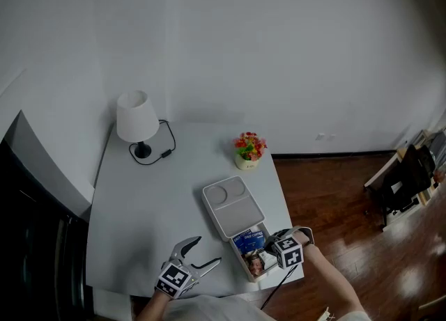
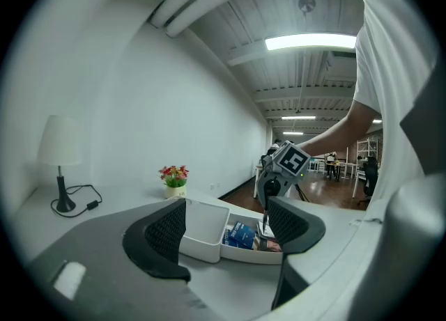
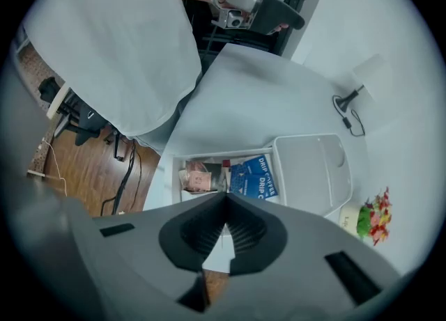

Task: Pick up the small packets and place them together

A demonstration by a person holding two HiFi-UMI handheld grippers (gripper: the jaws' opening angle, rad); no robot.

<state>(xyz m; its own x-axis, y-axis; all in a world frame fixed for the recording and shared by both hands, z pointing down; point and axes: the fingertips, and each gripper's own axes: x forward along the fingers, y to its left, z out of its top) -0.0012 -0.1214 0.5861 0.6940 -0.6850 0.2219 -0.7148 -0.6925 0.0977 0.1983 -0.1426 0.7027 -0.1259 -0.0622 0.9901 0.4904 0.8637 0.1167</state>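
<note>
An open white box (image 1: 256, 276) sits at the table's front right, its lid (image 1: 231, 206) folded back. Inside lie blue drip-coffee packets (image 1: 249, 239) (image 3: 254, 175) (image 2: 242, 235) and brownish packets (image 3: 195, 175) (image 1: 255, 264). My right gripper (image 1: 272, 243) (image 3: 224, 200) hangs over the box, pointing straight down, jaws shut tip to tip. No packet shows clearly between the pads. In the left gripper view the right gripper (image 2: 265, 231) tapers to a thin point just above the packets. My left gripper (image 1: 204, 254) (image 2: 226, 232) is open and empty, low over the table, left of the box.
A white lamp (image 1: 136, 119) with a black cable stands at the table's back left. A small flower pot (image 1: 247, 151) sits behind the box. The box lies close to the table's front right edge, with wood floor (image 1: 334, 194) beyond.
</note>
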